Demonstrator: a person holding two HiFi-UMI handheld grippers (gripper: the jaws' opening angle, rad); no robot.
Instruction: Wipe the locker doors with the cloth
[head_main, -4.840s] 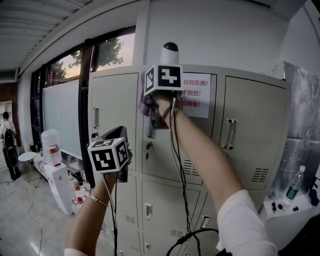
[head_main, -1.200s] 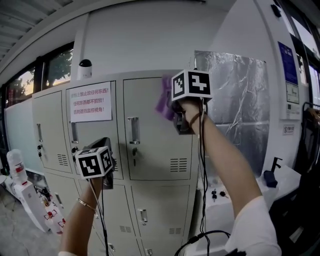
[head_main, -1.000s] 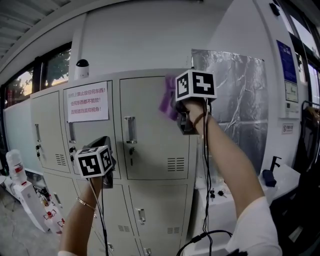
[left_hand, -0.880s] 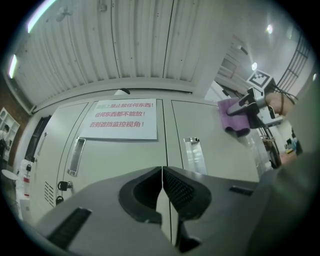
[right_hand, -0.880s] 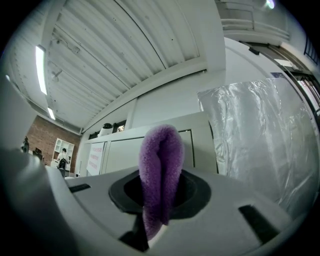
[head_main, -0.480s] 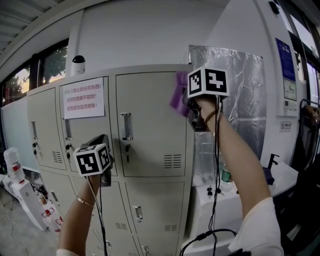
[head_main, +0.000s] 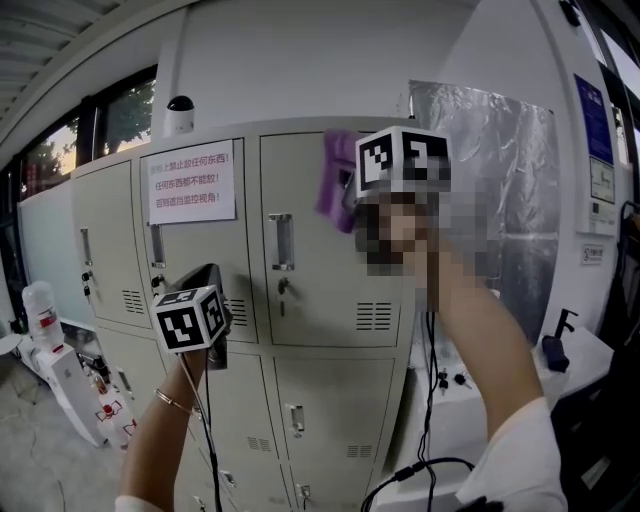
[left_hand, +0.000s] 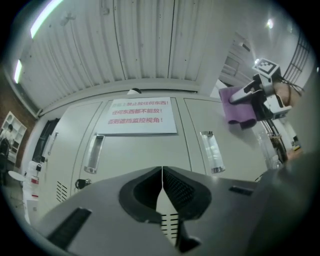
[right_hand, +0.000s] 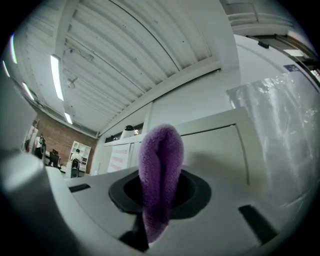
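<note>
cloth (head_main: 336, 183) sits betw. the right gripper (right_hand: 160, 192) jaws, up at the top of the rightmost upper locker door (head_main: 330, 290), above + right of its handle (head_main: 281, 241). notice sheet (head_main: 189, 182) on next door left. dome cam (head_main: 180, 112) on top of the locker bank (head_main: 115, 250), above the notice. left gripper (left_hand: 162, 175) lower + further left, in front of the mid column. foil sheet (head_main: 500, 180) just right of the bank.
</note>
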